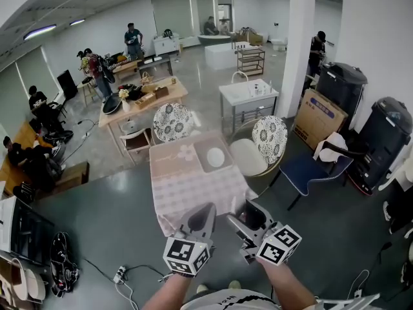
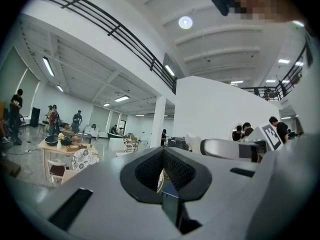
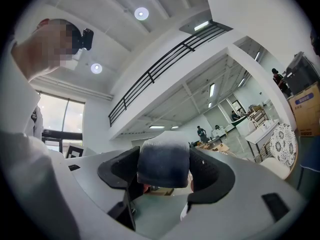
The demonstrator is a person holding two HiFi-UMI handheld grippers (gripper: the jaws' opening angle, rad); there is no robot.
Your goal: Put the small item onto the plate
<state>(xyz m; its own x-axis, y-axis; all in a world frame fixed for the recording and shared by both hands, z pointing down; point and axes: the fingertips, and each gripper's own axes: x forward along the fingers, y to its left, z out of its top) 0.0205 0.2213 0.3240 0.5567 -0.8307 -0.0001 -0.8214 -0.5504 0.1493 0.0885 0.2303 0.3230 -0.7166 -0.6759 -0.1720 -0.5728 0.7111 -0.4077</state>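
Note:
In the head view a white plate (image 1: 215,157) lies in a grey tray (image 1: 201,142) on a table with a pale checked cloth (image 1: 187,189). Both grippers are held close to the body, past the table's near edge and short of the plate, tilted upward. My right gripper (image 1: 248,219) is shut on the small item (image 1: 250,221). In the right gripper view the small item (image 3: 163,159) is a dark soft block with a pale top, between the black pads of the right gripper (image 3: 163,169). My left gripper (image 1: 204,217) is shut on nothing; in its own view the left gripper (image 2: 162,168) has its pads meeting.
Two floral-backed chairs (image 1: 171,121) (image 1: 269,137) stand behind and to the right of the table, with a blue chair (image 1: 310,170) further right. A white pillar (image 1: 298,44) rises behind. Cables and a power strip (image 1: 121,275) lie on the floor at the left. People work at far tables.

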